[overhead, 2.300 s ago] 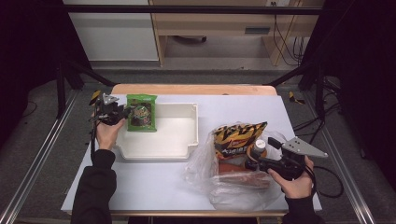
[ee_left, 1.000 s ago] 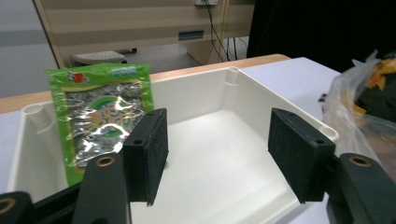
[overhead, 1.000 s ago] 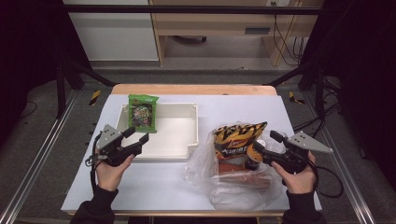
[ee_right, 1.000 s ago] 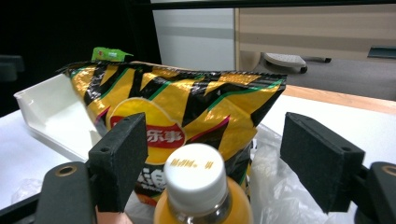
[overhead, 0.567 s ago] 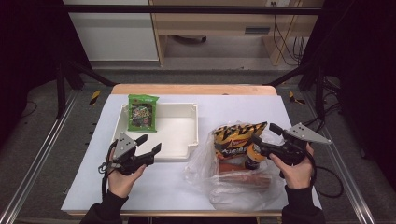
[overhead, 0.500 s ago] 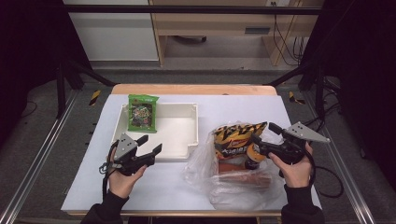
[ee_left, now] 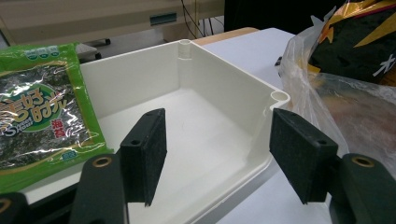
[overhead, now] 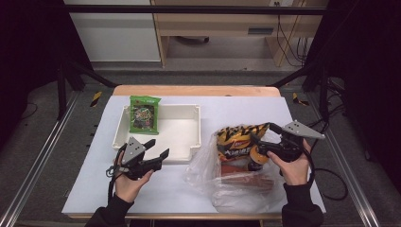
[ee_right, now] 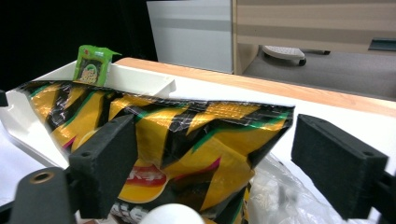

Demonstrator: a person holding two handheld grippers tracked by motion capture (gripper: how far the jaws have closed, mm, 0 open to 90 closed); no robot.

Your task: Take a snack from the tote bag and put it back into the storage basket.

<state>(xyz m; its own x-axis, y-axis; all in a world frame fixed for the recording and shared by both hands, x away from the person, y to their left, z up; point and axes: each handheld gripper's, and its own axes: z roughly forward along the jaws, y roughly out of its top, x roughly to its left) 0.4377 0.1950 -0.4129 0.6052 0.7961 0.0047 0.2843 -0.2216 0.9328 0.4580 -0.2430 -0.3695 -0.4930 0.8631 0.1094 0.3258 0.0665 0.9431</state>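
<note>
Here the right gripper [overhead: 265, 140] hovers with jaws apart at the top of the yellow chip bag [overhead: 236, 139] inside the clear plastic bag [overhead: 222, 179], right of the white tray [overhead: 179, 111], while the left gripper [overhead: 158, 150], jaws apart and empty, sits at the tray's near edge.

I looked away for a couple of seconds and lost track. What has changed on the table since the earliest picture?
The left gripper let go of the green seaweed packet, left leaning at the white tray's far-left corner, and drew back toward the person; its jaws are open and empty. The right gripper shifted slightly, open around the yellow chip bag. The tray and plastic bag stayed put.
</note>
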